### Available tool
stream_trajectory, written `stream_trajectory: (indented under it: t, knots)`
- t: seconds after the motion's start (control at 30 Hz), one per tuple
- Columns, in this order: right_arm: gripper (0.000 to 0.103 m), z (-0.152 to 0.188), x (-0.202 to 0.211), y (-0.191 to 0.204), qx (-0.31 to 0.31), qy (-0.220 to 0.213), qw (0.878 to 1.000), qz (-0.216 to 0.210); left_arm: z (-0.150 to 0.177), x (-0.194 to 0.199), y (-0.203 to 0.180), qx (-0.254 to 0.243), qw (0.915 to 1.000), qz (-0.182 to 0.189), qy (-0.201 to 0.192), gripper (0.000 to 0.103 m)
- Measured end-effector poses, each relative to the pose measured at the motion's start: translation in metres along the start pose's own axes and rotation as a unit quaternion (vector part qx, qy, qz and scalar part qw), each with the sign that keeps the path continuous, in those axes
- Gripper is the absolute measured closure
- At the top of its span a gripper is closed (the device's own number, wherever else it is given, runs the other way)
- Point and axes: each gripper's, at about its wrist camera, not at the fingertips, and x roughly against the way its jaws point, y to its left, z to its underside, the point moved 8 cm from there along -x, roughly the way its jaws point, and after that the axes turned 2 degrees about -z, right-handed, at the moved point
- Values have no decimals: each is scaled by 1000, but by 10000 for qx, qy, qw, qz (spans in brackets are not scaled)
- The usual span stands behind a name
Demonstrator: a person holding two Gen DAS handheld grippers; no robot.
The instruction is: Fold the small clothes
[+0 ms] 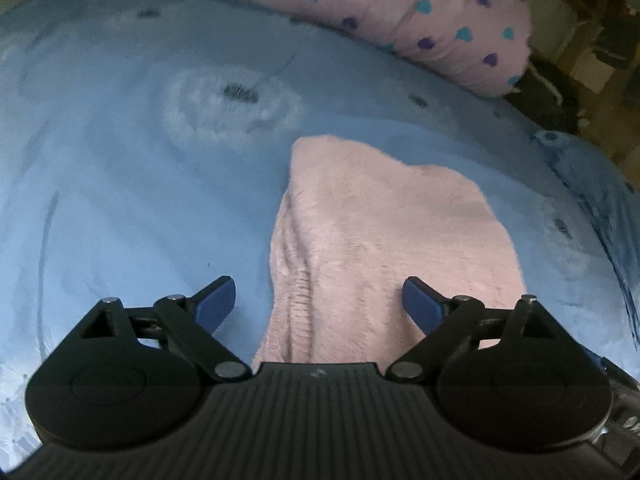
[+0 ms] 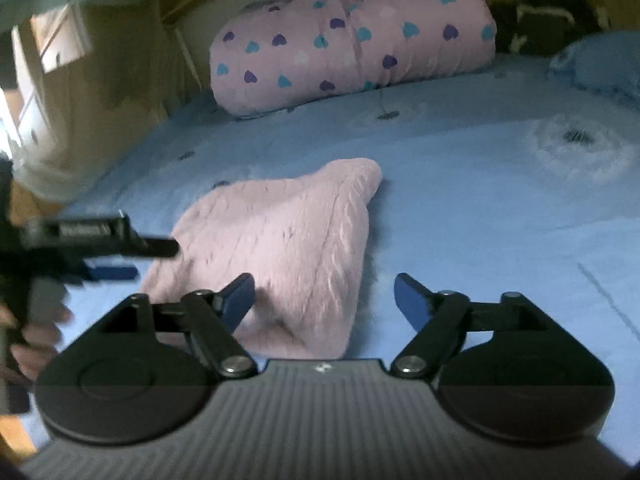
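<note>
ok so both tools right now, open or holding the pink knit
left tool: open, holding nothing; pink knit garment lies between its fingers.
right tool: open, holding nothing.

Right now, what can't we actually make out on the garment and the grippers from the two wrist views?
- Pink knit garment: its near edge is cut off by the left gripper body in the left wrist view; type and number of folded layers unclear.
- Same garment, right wrist view: near edge hidden behind the right gripper body.
- Left gripper in the right wrist view: motion-blurred at the left edge, its jaws unreadable there.
- Room beyond the heart-print pillow: dark and blurred.
</note>
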Motion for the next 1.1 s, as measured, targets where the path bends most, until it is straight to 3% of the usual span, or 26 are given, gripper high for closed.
stream_trajectory:
  t: [0.17, 0.37, 0.43, 0.67, 0.93, 1.0, 1.1]
  knots:
    - [22, -13, -28, -4, -491, 160, 9975, -480, 5, -21, 13, 316, 9990, 283, 124, 3]
    - [22, -4, -71, -10, -935, 796, 9911, -516, 6, -30, 21, 599, 9964, 532, 282, 1]
    - [18, 3, -82, -11, -1099, 931, 9880, -557, 7, -31, 19, 541, 9968, 526, 249, 1]
    - [17, 7, -95, 1, -895, 784, 9904, -705, 7, -38, 22, 654, 9953, 656, 271, 0]
    - [20, 3, -101, -5, -1060, 856, 9852, -1036, 10, -40, 20, 795, 9923, 900, 316, 0]
    - [25, 3, -101, -3, -1075, 864, 9847, -1065, 11, -39, 18, 795, 9912, 1014, 314, 6]
    - [43, 1, -97, -4, -1182, 780, 9840, -1084, 12, -36, 10, 882, 9873, 1276, 334, 29]
